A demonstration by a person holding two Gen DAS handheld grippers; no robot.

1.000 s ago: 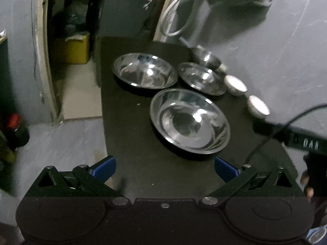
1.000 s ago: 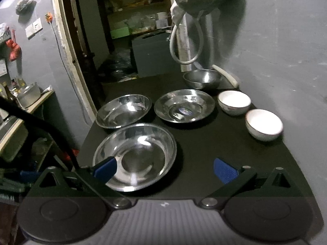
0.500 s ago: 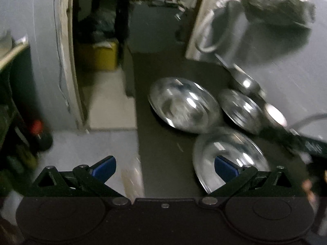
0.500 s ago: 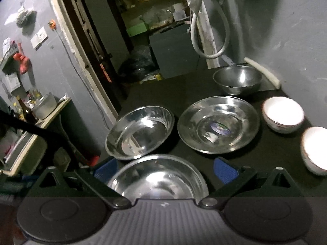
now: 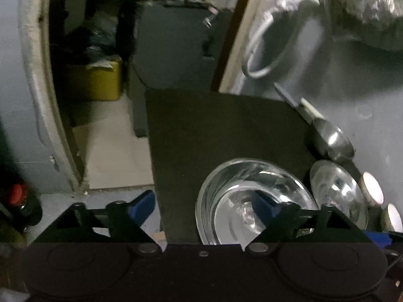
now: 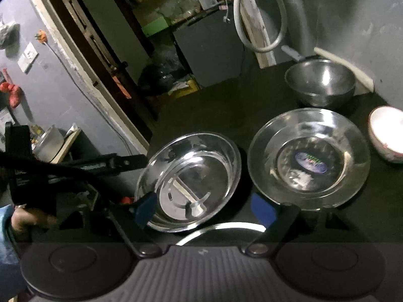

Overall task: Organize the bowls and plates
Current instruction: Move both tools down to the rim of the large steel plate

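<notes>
Since nothing is stacked yet as far as I can see, I judge this job barely begun: every dish lies on its own on the black tabletop (image 6: 264,93), and all the gathering is left to do.

Working from the largest down, in my right wrist view the big steel plate with a sticker (image 6: 308,157) lies at about two o'clock from centre. Just beside it, at about nine o'clock of it, is the steel dish (image 6: 189,181), close but apart. A third steel rim (image 6: 221,229) shows only as an arc at six o'clock, mostly hidden under my tool. The deep steel bowl (image 6: 320,83) stands at one o'clock, near the wall. The white bowl (image 6: 386,134) sits at three o'clock, cut by the edge of view.

In my left wrist view the steel dish (image 5: 252,201) lies at five o'clock, and a second small white bowl (image 5: 394,217) shows at four o'clock, near the edge of view.

My right gripper (image 6: 205,207) hangs low over the table with its jaws spread wide and nothing between them; the left blue pad overlaps the dish's near rim, though I cannot tell whether it touches. My left gripper (image 5: 205,205) is likewise spread wide and empty, its right pad over the dish, its left pad beyond the table's edge.

Left to do, I reckon: nest the plates, then group the bowls.
</notes>
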